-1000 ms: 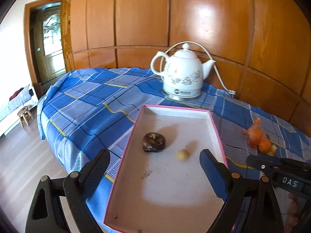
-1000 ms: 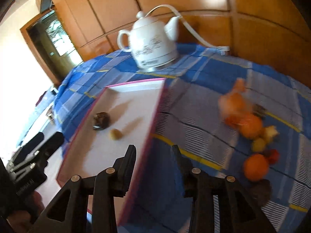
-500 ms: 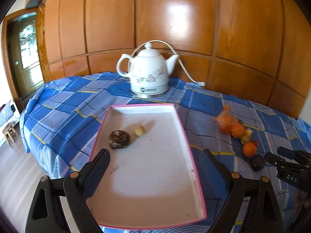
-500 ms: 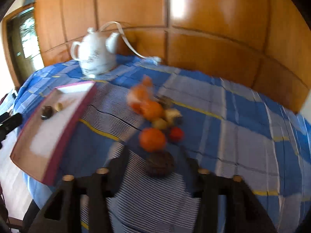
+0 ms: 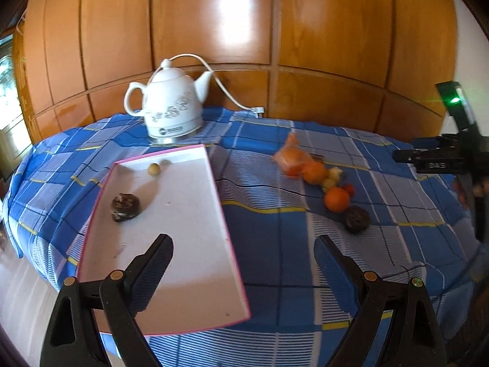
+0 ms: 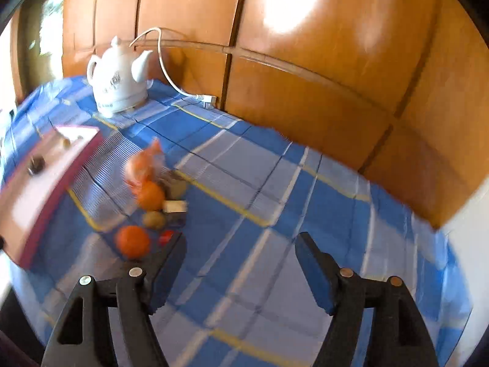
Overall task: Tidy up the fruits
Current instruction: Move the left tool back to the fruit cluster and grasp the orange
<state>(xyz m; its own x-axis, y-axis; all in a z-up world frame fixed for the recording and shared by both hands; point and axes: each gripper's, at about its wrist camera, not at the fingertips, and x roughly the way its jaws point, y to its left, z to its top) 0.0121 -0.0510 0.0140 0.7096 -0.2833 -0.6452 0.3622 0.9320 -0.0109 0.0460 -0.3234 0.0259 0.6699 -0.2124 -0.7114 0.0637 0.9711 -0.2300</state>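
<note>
Left gripper (image 5: 243, 257) spread wide and empty above blue plaid tablecloth (image 5: 275, 238), right gripper (image 6: 240, 255) likewise spread and empty, pink-rimmed tray (image 5: 183, 229) holding 2 fruits, white kettle (image 5: 171, 113) behind, fruit cluster (image 5: 324, 180) right of tray, orange (image 5: 336, 199) in it.

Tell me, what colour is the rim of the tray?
Pink. The tray rim shows best in the left wrist view; its inside is white.

Black two-finger left gripper (image 5: 243, 263) is held wide apart, nothing between | shallow pink-rimmed white tray (image 5: 195, 275) is occupied by dark wrinkled round fruit (image 5: 126, 207) and small yellow fruit (image 5: 153, 169) | round orange fruit (image 5: 336, 198) is seen right, on blue checked tablecloth (image 5: 275, 244).
</note>
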